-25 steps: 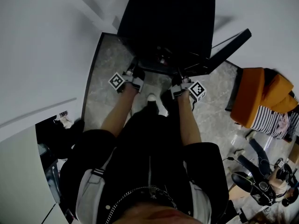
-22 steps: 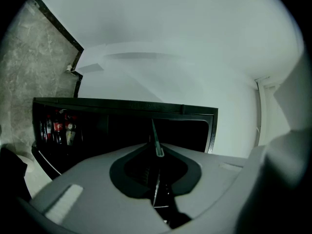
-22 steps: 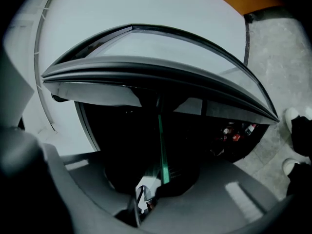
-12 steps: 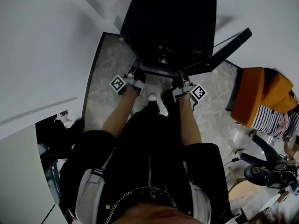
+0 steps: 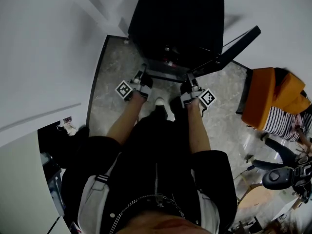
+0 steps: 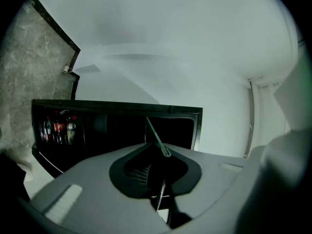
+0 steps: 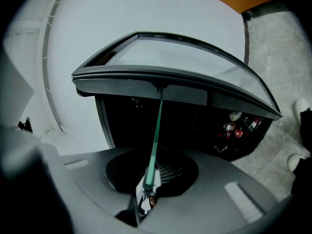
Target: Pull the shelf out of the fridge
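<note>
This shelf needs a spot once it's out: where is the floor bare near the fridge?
Bare floor lies left of the fridge, along the dark wall trim. A second patch sits between the open door and the orange bag. Crowded: past that bag, and by the shoes.

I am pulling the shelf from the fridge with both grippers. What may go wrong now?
1. The right gripper pinches the shelf only by its thin glass edge, and its jaws have just been opening slightly: it may slip and fall on a shoe.
2. If the left gripper pulls unevenly, the shelf may jam in the fridge.
</note>
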Tool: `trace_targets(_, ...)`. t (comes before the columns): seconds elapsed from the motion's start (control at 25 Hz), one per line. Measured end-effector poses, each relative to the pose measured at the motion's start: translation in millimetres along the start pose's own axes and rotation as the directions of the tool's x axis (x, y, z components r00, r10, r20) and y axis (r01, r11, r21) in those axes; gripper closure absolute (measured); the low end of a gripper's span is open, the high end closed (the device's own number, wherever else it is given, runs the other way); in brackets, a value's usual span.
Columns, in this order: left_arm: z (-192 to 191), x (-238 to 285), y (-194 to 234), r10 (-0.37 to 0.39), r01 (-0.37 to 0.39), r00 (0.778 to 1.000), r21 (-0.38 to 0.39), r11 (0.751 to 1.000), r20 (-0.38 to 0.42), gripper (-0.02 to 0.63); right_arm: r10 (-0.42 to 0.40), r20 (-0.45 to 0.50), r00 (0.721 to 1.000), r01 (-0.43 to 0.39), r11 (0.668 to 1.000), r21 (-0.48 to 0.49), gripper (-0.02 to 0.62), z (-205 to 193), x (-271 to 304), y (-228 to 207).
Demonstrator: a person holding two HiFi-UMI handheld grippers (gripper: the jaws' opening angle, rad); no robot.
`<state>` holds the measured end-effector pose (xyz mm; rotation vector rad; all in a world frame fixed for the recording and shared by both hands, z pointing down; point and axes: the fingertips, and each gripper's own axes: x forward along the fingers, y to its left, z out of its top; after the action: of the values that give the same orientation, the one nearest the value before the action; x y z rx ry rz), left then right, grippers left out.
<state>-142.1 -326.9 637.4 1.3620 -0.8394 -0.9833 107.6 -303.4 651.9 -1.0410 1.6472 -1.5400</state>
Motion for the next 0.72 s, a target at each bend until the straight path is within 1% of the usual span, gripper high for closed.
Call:
trace_targets(0.2, -2.7, -2.2, -3.8, -0.014, 0.014, 1.000, -0.003, 1.000, 0.006, 0.577, 0.005, -0.010, 1.000, -0.005, 1.000, -0.023, 0.566, 1.2, -2.4, 3.7)
trace_targets(0.6, -9.2, -13.6, -22.9, -0.052, 0.052, 0.999, 0.036, 0.998, 0.004, 0.575, 0.034, -0.031, 0.999, -0.035, 0.998, -0.048, 0.563, -4.6, -14.0, 20.3)
trace_targets(0.72, -13.0, -22.5, -27.6, -0.062, 0.062, 0.998, 0.036, 0.997, 0.005, 0.575, 0.032, -0.036, 0.999, -0.034, 0.998, -0.052, 0.563, -8.9, -22.7, 21.2)
